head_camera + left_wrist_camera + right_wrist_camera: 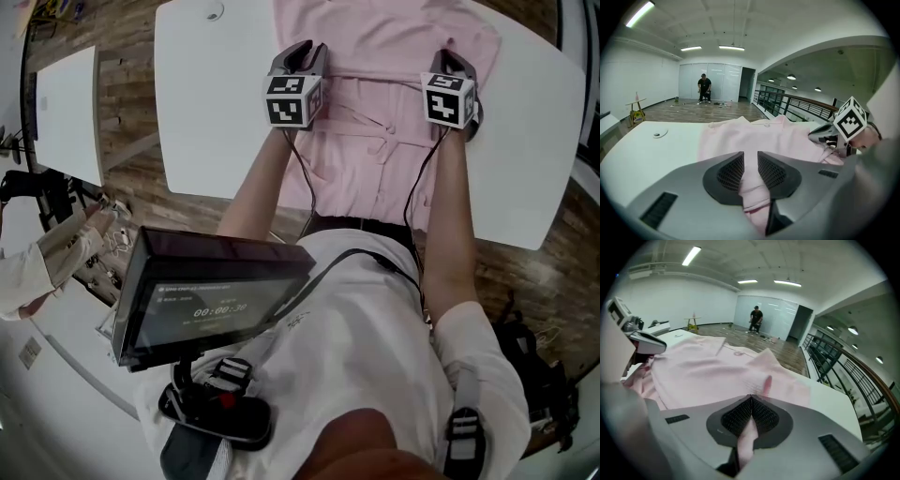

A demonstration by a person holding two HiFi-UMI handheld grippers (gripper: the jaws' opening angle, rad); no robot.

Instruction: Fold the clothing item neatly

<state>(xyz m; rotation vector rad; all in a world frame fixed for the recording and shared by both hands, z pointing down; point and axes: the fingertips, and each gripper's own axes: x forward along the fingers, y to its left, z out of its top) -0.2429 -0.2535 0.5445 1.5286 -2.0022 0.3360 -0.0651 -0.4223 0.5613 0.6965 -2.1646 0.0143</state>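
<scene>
A pink shirt (394,47) lies spread on the white desk (216,112), its collar end away from the person and its lower part reaching the near edge by the person's waist. The left tool (750,171) is at the shirt's left edge. Its jaws stand a narrow way apart, with a thick fold of the pink cloth pinched between the ribbed pads. The right tool (751,414) is at the shirt's right edge, its jaws pressed together on a thin pleat of the cloth, and a strip of that pleat trails out below the pads. In the head view the two tools sit level with each other across the garment, one at each side, and the cloth between them is rumpled into low ridges. Wood floor (131,75) shows round the desk, and a second white desk (66,112) stands well apart to the left. Far off in the left gripper view a bystander (704,88) stands by a pale wall.
</scene>
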